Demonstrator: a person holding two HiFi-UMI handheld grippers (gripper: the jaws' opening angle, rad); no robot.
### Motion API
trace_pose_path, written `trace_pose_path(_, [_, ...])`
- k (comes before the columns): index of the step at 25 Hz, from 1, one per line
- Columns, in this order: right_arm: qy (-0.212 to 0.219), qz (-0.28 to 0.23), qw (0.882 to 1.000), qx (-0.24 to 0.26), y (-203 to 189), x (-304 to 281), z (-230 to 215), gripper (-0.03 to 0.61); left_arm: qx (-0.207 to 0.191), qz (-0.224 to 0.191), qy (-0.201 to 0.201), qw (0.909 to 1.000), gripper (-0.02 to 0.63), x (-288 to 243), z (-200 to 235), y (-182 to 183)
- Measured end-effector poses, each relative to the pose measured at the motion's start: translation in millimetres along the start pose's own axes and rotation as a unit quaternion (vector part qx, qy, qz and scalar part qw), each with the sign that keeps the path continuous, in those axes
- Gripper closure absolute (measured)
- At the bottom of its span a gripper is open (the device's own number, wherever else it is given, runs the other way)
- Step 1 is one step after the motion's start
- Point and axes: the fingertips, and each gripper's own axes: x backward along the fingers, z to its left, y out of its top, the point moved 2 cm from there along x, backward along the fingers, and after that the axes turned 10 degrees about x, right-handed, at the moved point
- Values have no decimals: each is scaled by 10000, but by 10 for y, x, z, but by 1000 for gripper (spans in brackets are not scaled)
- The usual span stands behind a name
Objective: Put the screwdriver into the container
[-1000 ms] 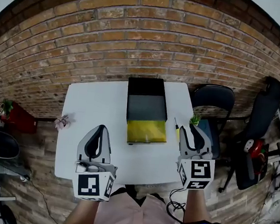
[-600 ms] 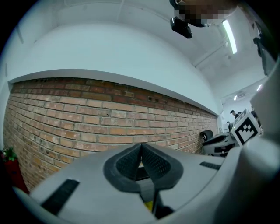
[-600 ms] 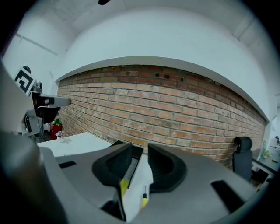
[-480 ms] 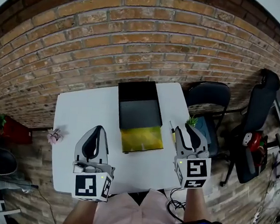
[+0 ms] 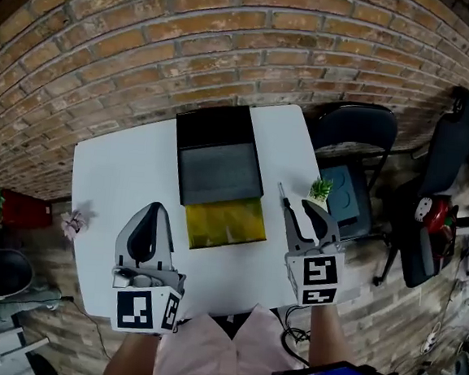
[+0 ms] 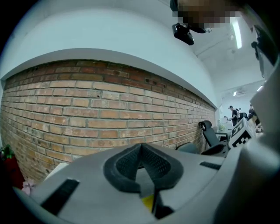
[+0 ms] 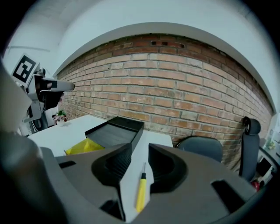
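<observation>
A yellow-handled screwdriver (image 7: 141, 192) lies on the white table (image 5: 121, 173), to the right of the black container (image 5: 219, 153) with its yellow front section (image 5: 224, 222). In the head view only its thin shaft (image 5: 283, 195) shows past my right gripper (image 5: 303, 211). That gripper (image 7: 140, 162) stands open, low over the table; its jaws have just been opening, and the screwdriver lies in the gap between them with neither pad pressing on it. My left gripper (image 5: 152, 212) hovers left of the container. Its jaws (image 6: 141, 148) meet, shut on nothing.
A small green plant (image 5: 322, 188) stands at the table's right edge and a pink flower (image 5: 74, 224) beyond the left edge. Two dark chairs (image 5: 354, 144) (image 5: 443, 184) stand to the right. A brick wall (image 5: 231, 43) runs behind the table.
Both grippers have sunk toward the table. The right gripper has come down over the screwdriver, so its handle is now hidden in the head view.
</observation>
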Motion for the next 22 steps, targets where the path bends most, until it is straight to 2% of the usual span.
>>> trace_pose_path(14, [440,1107,9922,-361,-1150,-398,134,442,-61,854,-92,9963,601,-336,-178,-668])
trace_pose_path(18, [571,1342,9883,-445,-1354,-444,214,437,-69,1055,-36,9944,601,-358,-146,-787])
trace_pose_path(22, [594,1362,9871,-594,-1428,-499,204,428,-73,1129,-47,9936,601,-425,-146,-878])
